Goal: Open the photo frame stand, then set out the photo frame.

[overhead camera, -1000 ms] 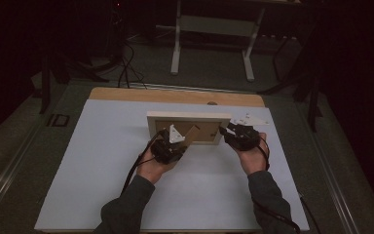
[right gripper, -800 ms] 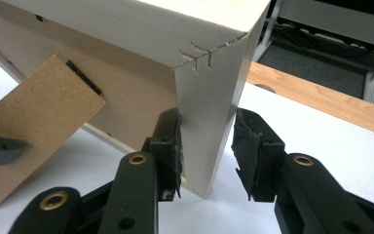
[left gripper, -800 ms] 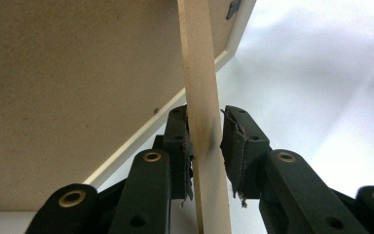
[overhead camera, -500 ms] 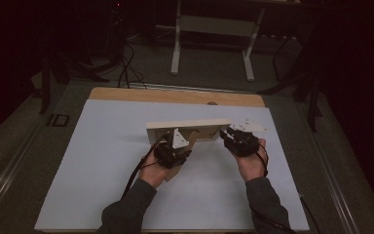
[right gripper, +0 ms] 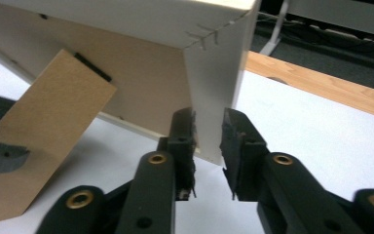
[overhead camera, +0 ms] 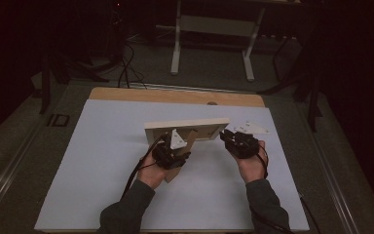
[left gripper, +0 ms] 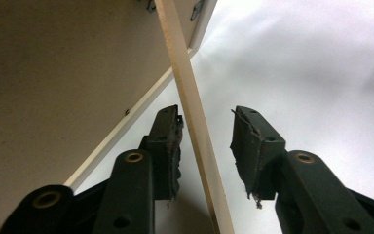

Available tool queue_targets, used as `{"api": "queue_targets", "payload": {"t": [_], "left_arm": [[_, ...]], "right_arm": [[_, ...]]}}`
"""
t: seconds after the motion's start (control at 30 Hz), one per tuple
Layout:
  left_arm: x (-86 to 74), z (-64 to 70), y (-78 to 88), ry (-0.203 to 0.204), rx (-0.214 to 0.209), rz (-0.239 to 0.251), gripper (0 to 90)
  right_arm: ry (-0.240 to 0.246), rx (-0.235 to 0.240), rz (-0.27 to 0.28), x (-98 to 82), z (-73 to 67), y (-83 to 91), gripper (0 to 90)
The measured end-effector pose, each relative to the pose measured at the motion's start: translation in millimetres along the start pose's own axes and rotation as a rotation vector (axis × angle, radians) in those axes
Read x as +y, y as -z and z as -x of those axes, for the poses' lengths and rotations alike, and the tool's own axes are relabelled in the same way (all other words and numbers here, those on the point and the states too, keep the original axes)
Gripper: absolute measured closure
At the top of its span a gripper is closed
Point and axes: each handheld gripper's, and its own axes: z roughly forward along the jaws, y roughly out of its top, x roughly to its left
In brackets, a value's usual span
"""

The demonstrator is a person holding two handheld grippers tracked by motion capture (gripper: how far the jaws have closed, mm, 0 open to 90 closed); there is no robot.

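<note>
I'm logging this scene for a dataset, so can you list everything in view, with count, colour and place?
Frame: one, pale wood, standing mid-mat, its back toward the person.
Stand: one, brown board, leaning off the frame's back.
Mat: one, white, covering the table.
Table: one, wooden, bare strip at the far edge.
White pieces: a few, on the mat right of the frame; too small to identify.
Bench legs: one pair, white, on the floor beyond.
Left claw: black, astride the stand's edge, jaws just opening.
Right claw: black, astride the frame's right side, jaws just opening.
</note>
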Motion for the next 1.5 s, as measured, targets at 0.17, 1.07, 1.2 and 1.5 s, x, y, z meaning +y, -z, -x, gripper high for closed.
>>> {"api": "queue_targets", "payload": {"t": [0.17, 1.07, 1.2, 1.5], "left_arm": [[-5.4, -1.1, 8.0, -0.001, -0.010, 0.007, 58.6], [-14.5, -15.4, 29.9, 0.077, -0.002, 0.052, 53.5], [-14.1, -16.9, 33.2, 0.091, -0.005, 0.060, 52.7], [-12.7, -16.9, 42.2, 0.097, 0.021, 0.068, 55.4]], "right_arm": [[0.013, 0.033, 0.002, -5.6, -1.7, 1.1, 68.1], [-0.029, 0.095, -0.016, -25.9, 5.9, -2.9, 63.0], [-0.035, 0.090, -0.016, -26.0, 8.6, -2.4, 62.9], [-0.039, 0.074, -0.037, -27.6, 16.6, -3.2, 63.0]]}}
